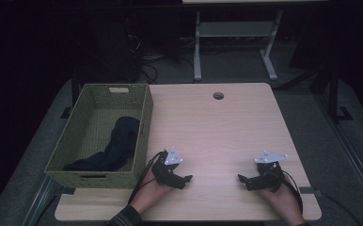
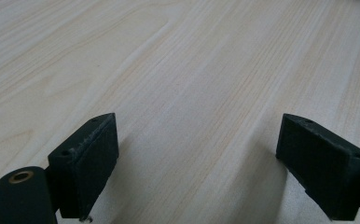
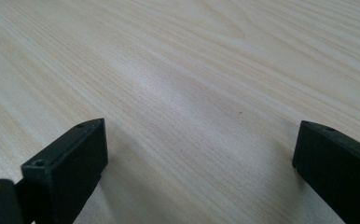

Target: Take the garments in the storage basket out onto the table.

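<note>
A green woven basket [image 1: 144,123] stands at the left of the light wooden table [image 1: 217,127], with a dark blue cloth [image 1: 116,146] lying inside it. My left gripper [image 1: 185,180] rests near the table's front edge, just right of the basket, and is open. Its jaws [image 2: 197,163] stand wide apart over bare wood with nothing between them. My right gripper [image 1: 243,180] lies at the front right, pointing left toward the other one, also open. In the right gripper view, bare tabletop alone shows between the spread jaws [image 3: 199,168].
A round cable hole [image 1: 218,95] sits near the table's far edge. Beyond the table are a white metal table frame [image 1: 236,42] and cables on the dark floor. Bare wood spreads between the basket and the right edge.
</note>
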Motion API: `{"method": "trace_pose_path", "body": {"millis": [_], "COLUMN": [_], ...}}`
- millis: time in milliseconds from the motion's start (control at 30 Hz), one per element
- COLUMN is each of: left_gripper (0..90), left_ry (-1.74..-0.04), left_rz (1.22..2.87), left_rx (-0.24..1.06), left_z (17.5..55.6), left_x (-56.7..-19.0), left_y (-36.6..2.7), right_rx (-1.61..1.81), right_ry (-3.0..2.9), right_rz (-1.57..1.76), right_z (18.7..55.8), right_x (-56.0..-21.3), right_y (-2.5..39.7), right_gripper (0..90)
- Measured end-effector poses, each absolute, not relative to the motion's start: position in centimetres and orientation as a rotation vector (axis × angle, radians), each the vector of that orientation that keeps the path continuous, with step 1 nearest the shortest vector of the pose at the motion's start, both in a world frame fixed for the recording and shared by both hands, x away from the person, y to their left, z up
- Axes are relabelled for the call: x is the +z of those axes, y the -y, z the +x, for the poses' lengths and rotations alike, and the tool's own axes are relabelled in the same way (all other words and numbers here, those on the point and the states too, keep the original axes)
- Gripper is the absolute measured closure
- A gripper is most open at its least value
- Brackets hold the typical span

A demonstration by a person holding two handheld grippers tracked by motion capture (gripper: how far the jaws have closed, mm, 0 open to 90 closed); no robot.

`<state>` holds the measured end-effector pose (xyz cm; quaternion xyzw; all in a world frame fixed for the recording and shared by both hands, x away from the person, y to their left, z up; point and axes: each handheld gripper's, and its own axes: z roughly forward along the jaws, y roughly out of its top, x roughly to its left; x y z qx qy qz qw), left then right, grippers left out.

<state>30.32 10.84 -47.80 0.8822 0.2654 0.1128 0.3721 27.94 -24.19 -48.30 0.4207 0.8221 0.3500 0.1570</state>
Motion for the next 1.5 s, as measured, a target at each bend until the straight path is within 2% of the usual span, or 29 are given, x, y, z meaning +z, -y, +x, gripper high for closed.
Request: {"method": "trace_pose_path", "body": {"millis": [967,1500], "left_gripper": [13.6,13.7], "left_ry": [-0.748,-0.735], "left_rz": [2.328,2.368], "left_rx": [0.279,0.263], "left_z": [30.9,31.3], "left_x": [-47.0,-45.4], "left_y": [-10.4,-10.0], "right_rx": [1.001,1.001], "right_ry": [-2.352,-2.352], "right_rz": [1.211,1.212], "right_z": [27.9,27.9], "right_x": [-48.3,-48.3], "right_y": [24.2,24.2], "right_gripper": [2.8,2.8]}}
